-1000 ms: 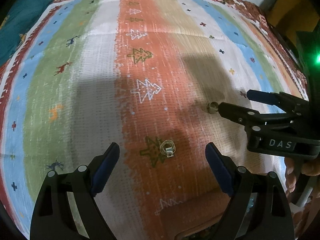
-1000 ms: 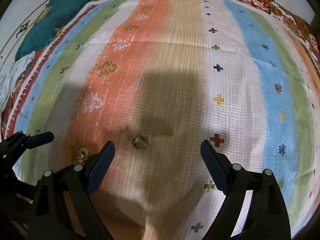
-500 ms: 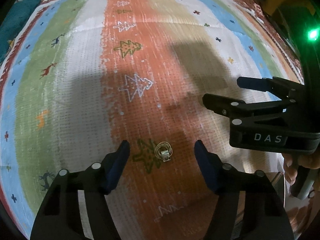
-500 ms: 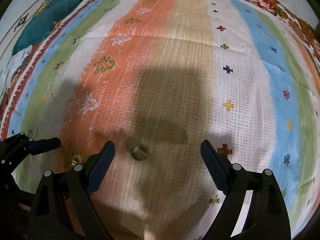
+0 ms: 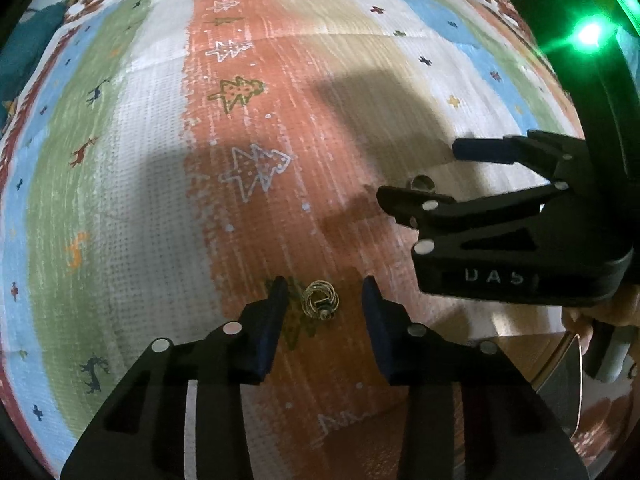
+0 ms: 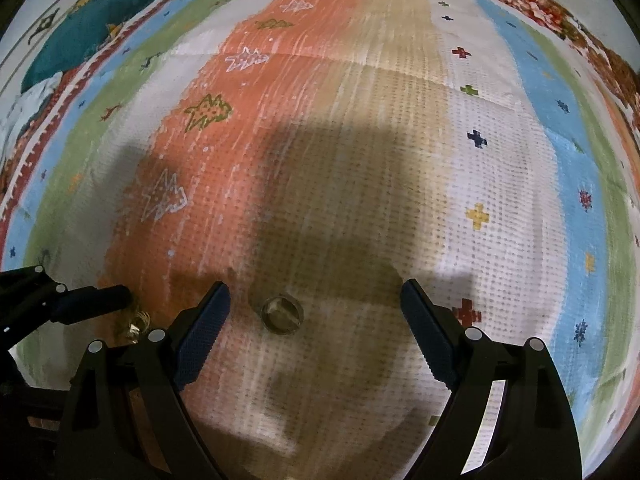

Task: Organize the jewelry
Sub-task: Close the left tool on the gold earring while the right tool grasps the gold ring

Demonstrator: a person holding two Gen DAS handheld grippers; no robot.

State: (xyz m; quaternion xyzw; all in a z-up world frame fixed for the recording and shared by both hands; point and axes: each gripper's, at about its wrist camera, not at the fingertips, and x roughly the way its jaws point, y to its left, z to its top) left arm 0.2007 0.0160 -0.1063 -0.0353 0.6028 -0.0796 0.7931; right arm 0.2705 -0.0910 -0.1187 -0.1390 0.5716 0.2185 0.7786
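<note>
A small gold wire ring (image 5: 321, 303) lies on the orange stripe of the patterned cloth (image 5: 168, 184). My left gripper (image 5: 324, 300) is open with its fingers on either side of it, not touching. A plain band ring (image 6: 282, 314) lies on the tan stripe. My right gripper (image 6: 316, 312) is open wide and low over it, the band between its fingers nearer the left one. In the left wrist view the right gripper (image 5: 448, 172) shows at the right with the band ring (image 5: 422, 182) partly hidden behind its finger. The gold ring (image 6: 138, 320) also shows in the right wrist view.
A teal cushion (image 6: 92, 20) lies at the far left edge of the cloth. A round gold-rimmed container edge (image 5: 560, 364) shows at the lower right of the left wrist view. A green light (image 5: 590, 34) glows at the upper right.
My left gripper has narrowed around the gold ring and moved closer to it. My right gripper has lowered toward the band ring, staying open.
</note>
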